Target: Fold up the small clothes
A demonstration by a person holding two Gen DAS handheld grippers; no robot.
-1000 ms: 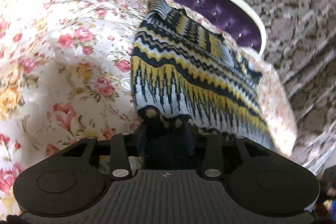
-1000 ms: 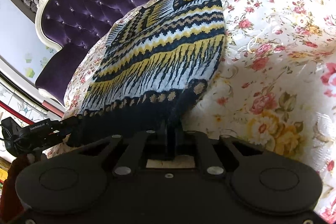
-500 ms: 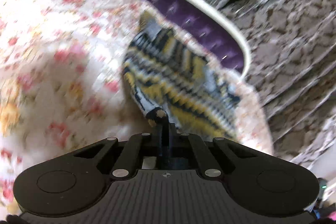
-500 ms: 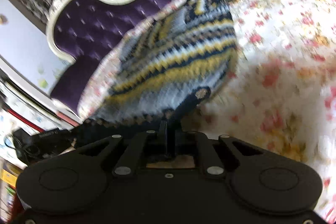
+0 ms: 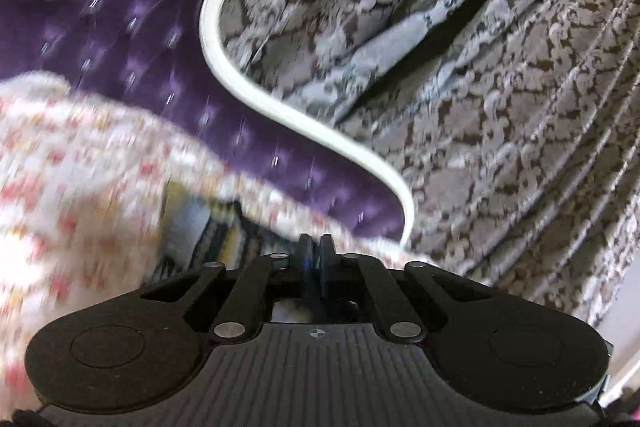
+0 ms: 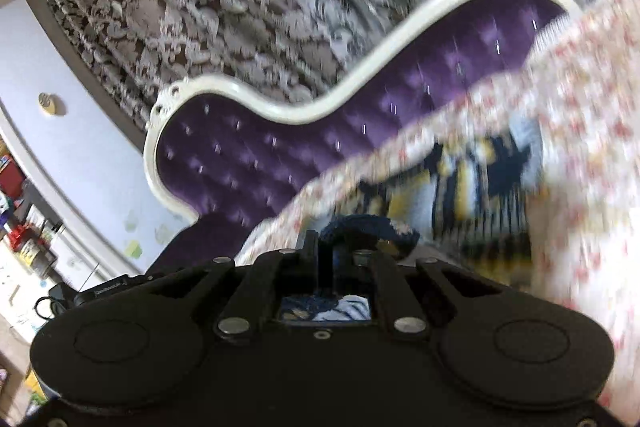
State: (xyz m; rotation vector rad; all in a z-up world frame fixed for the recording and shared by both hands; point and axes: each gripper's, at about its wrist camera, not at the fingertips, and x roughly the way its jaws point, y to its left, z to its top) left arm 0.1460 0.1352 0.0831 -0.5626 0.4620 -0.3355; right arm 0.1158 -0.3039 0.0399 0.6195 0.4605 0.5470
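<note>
A knitted sweater [image 5: 216, 239] with navy, yellow and pale blue stripes lies on the floral bedspread [image 5: 80, 167]; it is blurred and partly hidden behind my left gripper [image 5: 315, 255]. That gripper is shut, with a thin edge of dark blue hem pinched between its fingers. In the right wrist view the sweater [image 6: 460, 183] stretches away toward the headboard. Its navy hem [image 6: 372, 231] bunches over the fingertips of my right gripper [image 6: 336, 255], which is shut on it. More of the knit shows through the gap behind the fingers.
A purple tufted headboard [image 5: 120, 27] with a white curved frame [image 6: 360, 83] rises behind the bed. A patterned grey curtain [image 5: 480, 107] hangs beyond it. Cluttered shelves [image 6: 24, 227] and a black device [image 6: 104, 287] stand at the left of the right wrist view.
Both grippers have risen and tipped upward, carrying the hem off the bedspread. The left jaws closed on the hem corner. Headboard and curtain now fill the views.
</note>
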